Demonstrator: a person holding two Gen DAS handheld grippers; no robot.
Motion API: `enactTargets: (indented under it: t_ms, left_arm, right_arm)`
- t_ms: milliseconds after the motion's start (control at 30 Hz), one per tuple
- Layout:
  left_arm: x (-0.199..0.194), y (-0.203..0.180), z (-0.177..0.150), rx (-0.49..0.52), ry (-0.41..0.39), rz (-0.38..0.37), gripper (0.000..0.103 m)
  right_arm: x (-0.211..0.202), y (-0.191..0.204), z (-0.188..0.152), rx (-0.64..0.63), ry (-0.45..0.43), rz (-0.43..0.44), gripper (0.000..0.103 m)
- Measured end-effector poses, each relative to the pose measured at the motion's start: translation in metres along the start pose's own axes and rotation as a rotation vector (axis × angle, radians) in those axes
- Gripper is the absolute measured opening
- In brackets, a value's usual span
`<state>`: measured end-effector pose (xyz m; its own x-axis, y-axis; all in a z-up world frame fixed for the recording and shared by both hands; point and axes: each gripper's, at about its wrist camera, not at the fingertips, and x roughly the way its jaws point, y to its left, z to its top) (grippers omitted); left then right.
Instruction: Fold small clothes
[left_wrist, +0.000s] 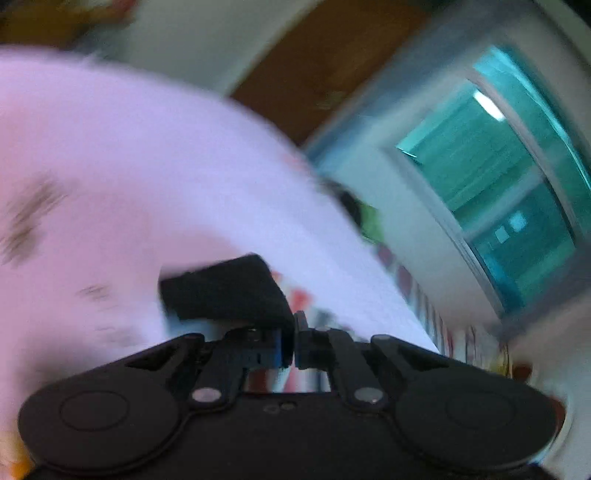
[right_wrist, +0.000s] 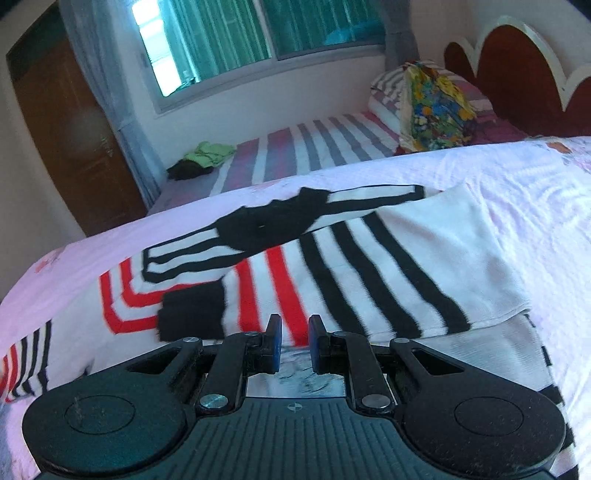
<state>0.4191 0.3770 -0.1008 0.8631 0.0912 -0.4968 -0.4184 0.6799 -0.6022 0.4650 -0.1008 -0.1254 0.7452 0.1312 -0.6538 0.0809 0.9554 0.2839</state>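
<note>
The striped garment (right_wrist: 332, 258) was seen spread on the pink sheet (right_wrist: 517, 177) beyond the narrowly parted right gripper (right_wrist: 294, 345), its long axis running lower left to upper right, while the left gripper (left_wrist: 294, 345) was pressed together.

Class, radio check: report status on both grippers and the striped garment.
Left gripper shut, view blurred, black cuff just beyond it. Right gripper slightly apart, nothing pinched. Striped garment on pink sheet, sleeve folded over. Nothing in the way.
</note>
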Motion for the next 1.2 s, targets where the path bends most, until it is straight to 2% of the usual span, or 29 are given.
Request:
enactTargets:
  t_ms: [67,233,467,567,667,800,867,900,933,1000,1067,1167,1200]
  left_arm:
    - [0.003,-0.037,-0.007,0.095,0.012,-0.037,0.005]
    - [0.024,-0.123,-0.036,0.23,0.045,-0.134,0.005]
    - [0.043,-0.233,-0.104,0.411,0.115,-0.279,0.005]
    - [0.036,-0.266,-0.146,0.497,0.15,-0.335,0.005]
    - [0.039,-0.296,-0.19,0.618,0.2,-0.356,0.005]
    - [0.05,-0.314,-0.246,0.738,0.284,-0.356,0.005]
    - [0.054,-0.322,-0.267,0.808,0.321,-0.339,0.009]
    - [0.059,-0.329,-0.281,0.857,0.343,-0.326,0.024]
    - [0.06,-0.333,-0.293,0.892,0.37,-0.336,0.051]
    - [0.056,-0.34,-0.318,0.95,0.426,-0.398,0.089]
    - [0.042,-0.339,-0.329,0.991,0.42,-0.468,0.084]
    - [0.014,-0.324,-0.322,0.997,0.356,-0.49,0.084]
    - [0.007,-0.314,-0.314,0.975,0.34,-0.491,0.084]
  right_arm:
    - [-0.001,-0.008,0.003,0.014,-0.003,0.004,0.015]
    - [-0.01,-0.029,0.007,0.032,-0.018,0.018,0.015]
    - [-0.032,-0.075,0.016,0.074,-0.045,0.014,0.015]
    - [-0.044,-0.096,0.017,0.093,-0.058,0.009,0.015]
    - [-0.055,-0.117,0.018,0.112,-0.066,0.001,0.015]
    - [-0.066,-0.147,0.019,0.148,-0.068,-0.021,0.015]
    - [-0.071,-0.16,0.018,0.165,-0.066,-0.022,0.015]
    - [-0.072,-0.165,0.019,0.171,-0.064,-0.02,0.015]
    - [-0.074,-0.169,0.019,0.177,-0.062,-0.015,0.015]
    - [-0.076,-0.174,0.019,0.188,-0.062,-0.001,0.015]
    - [-0.075,-0.173,0.021,0.191,-0.062,0.022,0.015]
    - [-0.07,-0.164,0.024,0.176,-0.058,0.06,0.017]
    - [-0.068,-0.159,0.024,0.169,-0.057,0.077,0.037]
